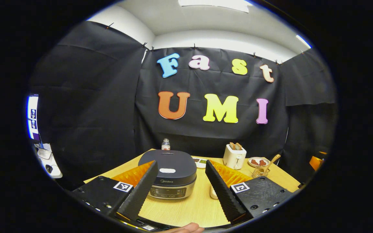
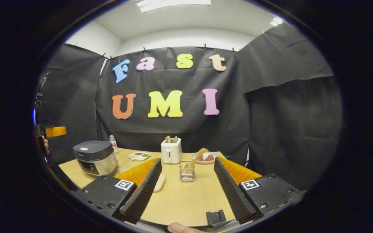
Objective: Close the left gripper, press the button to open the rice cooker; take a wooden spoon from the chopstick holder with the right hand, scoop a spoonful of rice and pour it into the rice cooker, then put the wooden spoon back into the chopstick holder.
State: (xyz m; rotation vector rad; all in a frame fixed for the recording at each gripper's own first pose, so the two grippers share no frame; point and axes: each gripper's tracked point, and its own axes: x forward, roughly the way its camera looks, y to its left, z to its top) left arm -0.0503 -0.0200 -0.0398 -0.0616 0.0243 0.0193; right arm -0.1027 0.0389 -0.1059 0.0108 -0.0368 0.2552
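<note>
A dark-lidded rice cooker [image 1: 172,177] with a silver body stands shut on the wooden table; its white lid button [image 1: 167,170] faces up. My left gripper [image 1: 181,173] hovers in front of it, open, the cooker framed between its fingers. In the right gripper view the rice cooker [image 2: 95,157] sits far left. The wire chopstick holder [image 2: 187,171] stands mid-table with a wooden spoon [image 2: 197,156] leaning out of it. My right gripper [image 2: 187,172] is open, short of the holder. The spoon [image 1: 271,162] and holder [image 1: 259,172] lie right of the left gripper.
A white toaster [image 2: 171,150] with toast stands behind the holder. A plate of food [image 2: 204,157], a small divided dish [image 2: 139,156] and a water bottle [image 2: 112,143] sit along the back. A white oval object [image 2: 159,182] lies by my right gripper's left finger. Black cloth walls surround the table [image 2: 186,200].
</note>
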